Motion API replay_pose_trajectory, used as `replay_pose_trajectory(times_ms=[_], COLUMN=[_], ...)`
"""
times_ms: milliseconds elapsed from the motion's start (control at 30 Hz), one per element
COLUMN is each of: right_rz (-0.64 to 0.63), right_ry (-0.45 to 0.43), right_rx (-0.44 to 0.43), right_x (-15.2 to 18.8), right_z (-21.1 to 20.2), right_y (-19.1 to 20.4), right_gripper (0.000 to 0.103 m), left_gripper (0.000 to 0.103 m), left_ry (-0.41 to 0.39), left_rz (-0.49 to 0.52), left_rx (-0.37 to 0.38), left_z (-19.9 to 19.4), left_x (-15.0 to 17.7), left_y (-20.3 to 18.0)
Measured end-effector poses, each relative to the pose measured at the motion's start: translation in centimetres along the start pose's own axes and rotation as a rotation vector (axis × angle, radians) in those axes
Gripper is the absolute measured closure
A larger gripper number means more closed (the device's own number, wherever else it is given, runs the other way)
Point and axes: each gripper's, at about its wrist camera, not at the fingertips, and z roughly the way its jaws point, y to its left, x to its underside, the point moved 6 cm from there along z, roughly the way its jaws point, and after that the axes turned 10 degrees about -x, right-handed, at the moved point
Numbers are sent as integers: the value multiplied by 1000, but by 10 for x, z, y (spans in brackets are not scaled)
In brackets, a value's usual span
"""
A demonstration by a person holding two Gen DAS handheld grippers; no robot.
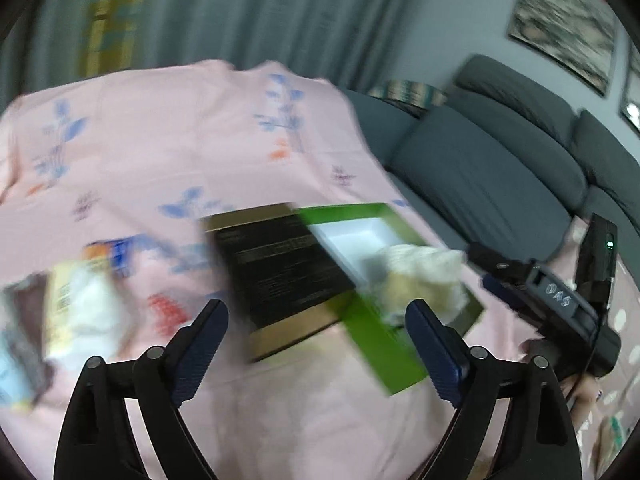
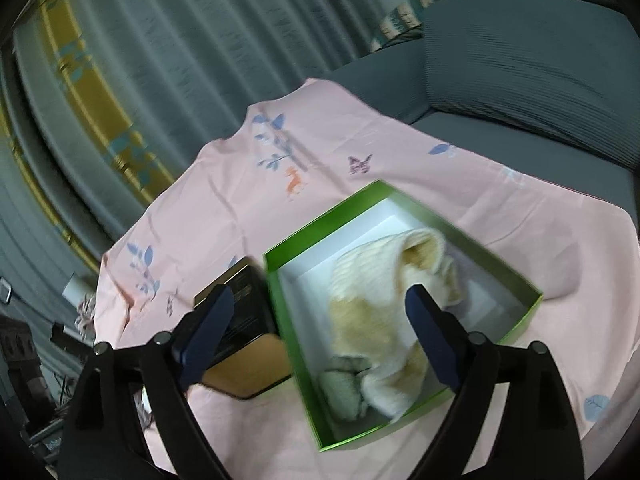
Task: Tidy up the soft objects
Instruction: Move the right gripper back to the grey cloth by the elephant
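A green box (image 2: pixel 294 360) with a white inside stands open on a pink flowered cloth (image 2: pixel 240 200). In it lie a cream knit garment (image 2: pixel 372 280) and a small grey-green soft thing (image 2: pixel 344 392) at the near corner. My right gripper (image 2: pixel 320 292) hovers open just above the box, with nothing between its pads. In the blurred left wrist view, my left gripper (image 1: pixel 316 304) is open and empty above the cloth (image 1: pixel 160 152), short of the green box (image 1: pixel 380 356) and the cream garment (image 1: pixel 424 276). A white soft thing (image 1: pixel 92 304) lies at the left.
A black and gold box (image 2: pixel 248 372) touches the green box's left wall; it also shows as the black box (image 1: pixel 276 264). Blurred packages (image 1: pixel 24 320) lie far left. A grey sofa (image 1: pixel 500 168) is behind, curtains (image 2: pixel 160 40) beyond. The right gripper's body (image 1: pixel 560 300) and a hand (image 1: pixel 584 392) are at right.
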Motion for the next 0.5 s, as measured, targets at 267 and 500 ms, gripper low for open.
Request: replay_pose_trajectory(times_ms=[267,500], right_rz=[-70,-146], right_ry=[79,211], right_rx=[-58,-156], right_x=[31,64], right_z=[8,48], right_y=[48,121], right_gripper=[8,8], left_gripper=[12,12], left_ry=[-34,3], left_rz=[-248,-408], left_rx=[-225,-369], left_z=[-68,-87], left_x=[53,104], left_y=[149,235])
